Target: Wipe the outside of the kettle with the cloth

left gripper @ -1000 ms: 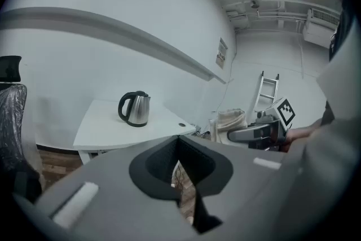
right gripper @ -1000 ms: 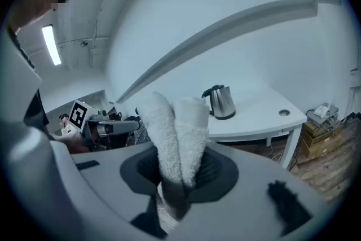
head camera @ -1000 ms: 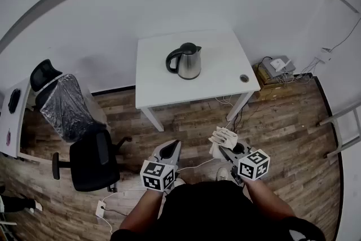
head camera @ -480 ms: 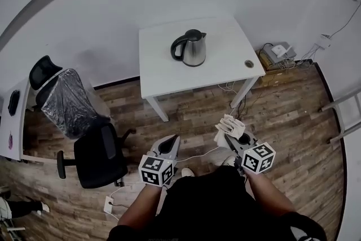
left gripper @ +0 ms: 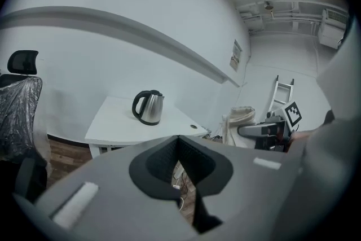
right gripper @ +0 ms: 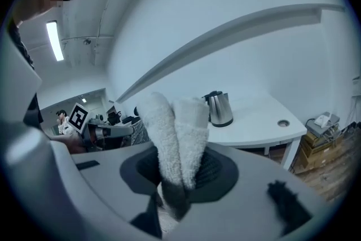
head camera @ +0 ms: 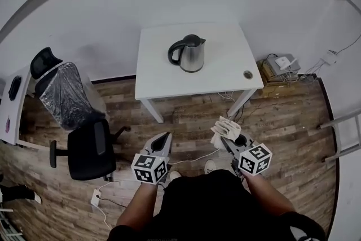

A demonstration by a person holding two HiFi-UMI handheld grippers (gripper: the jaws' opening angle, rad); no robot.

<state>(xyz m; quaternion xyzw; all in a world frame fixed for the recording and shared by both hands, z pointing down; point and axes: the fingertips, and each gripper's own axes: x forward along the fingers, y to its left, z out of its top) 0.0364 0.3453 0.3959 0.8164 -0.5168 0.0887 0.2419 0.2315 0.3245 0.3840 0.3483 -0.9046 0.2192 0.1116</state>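
1. The right gripper (right gripper: 179,178) is clamped on the cloth (right gripper: 176,124). The cloth is folded double, so two thick rolls stand out ahead of the jaws, likely to give a padded face for wiping.
2. The left gripper (left gripper: 179,144) has its jaws together with nothing between them. It probably stays free to steady the kettle later.
3. In the head view, both grippers sit close to the person's body above the wood floor (head camera: 186,121). They are side by side, with the cloth pointing forward.
4. The kettle (head camera: 189,54) stands upright near the middle of the table (head camera: 225,73), well apart from both grippers. Its handle points to the view's left.
5. With nothing beside the kettle, its sides look easy to reach. Wiping seems not yet begun, and the person must first step up to the table.
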